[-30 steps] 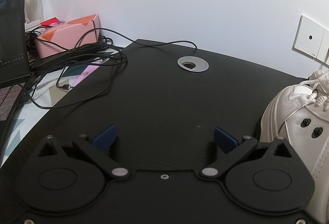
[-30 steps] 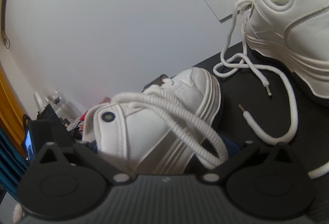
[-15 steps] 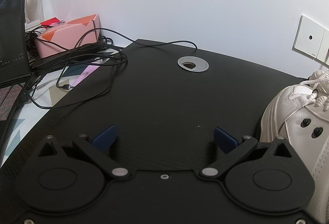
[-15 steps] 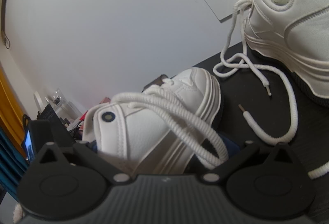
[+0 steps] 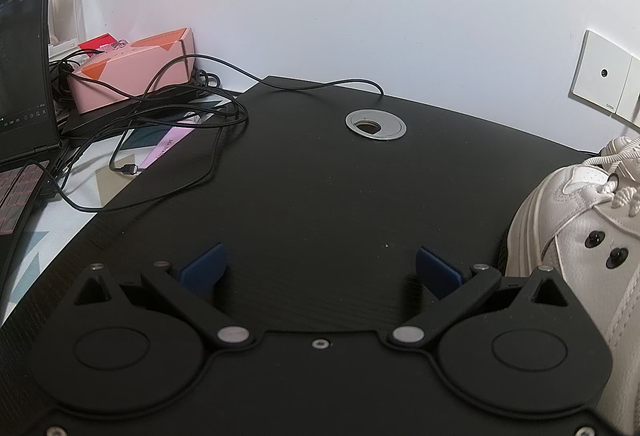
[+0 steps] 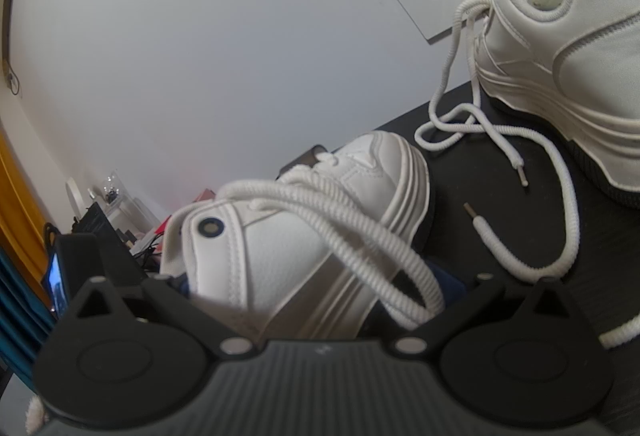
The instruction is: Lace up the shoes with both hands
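Shoe (image 6: pixel 304 236) low centre between right gripper (image 6: pixel 316 284) fingers, seemingly clamped; pads hidden. Second shoe (image 6: pixel 568 68) cut off upper right. Left gripper (image 5: pixel 320 268) spread over bare desk (image 5: pixel 320 196).

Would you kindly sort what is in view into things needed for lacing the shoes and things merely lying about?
For the job:
- near white leather shoe
- far white leather shoe
- loose white rope laces

Lying about:
- pink cardboard box
- tangled black cables
- open laptop
- silver cable grommet
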A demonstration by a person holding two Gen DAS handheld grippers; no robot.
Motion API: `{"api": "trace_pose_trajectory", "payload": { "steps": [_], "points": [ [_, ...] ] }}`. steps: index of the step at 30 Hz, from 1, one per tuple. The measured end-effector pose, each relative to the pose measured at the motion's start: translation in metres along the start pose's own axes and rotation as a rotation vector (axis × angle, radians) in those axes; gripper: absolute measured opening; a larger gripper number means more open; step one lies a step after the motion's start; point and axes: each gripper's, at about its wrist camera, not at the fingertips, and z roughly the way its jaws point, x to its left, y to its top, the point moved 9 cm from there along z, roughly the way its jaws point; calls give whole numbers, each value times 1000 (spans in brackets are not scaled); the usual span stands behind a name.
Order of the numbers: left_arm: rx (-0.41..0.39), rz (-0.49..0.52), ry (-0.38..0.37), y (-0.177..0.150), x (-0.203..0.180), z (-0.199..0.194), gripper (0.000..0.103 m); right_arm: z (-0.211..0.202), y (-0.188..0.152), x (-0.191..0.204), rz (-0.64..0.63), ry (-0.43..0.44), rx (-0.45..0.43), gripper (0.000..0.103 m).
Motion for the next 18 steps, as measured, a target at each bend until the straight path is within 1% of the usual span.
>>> {"api": "trace_pose_trajectory", "payload": {
  "steps": [18],
  "points": [
    [-2, -6, 8, 0, 0, -1, 103, -2, 0, -1, 8, -4, -10, 102]
  ]
}}
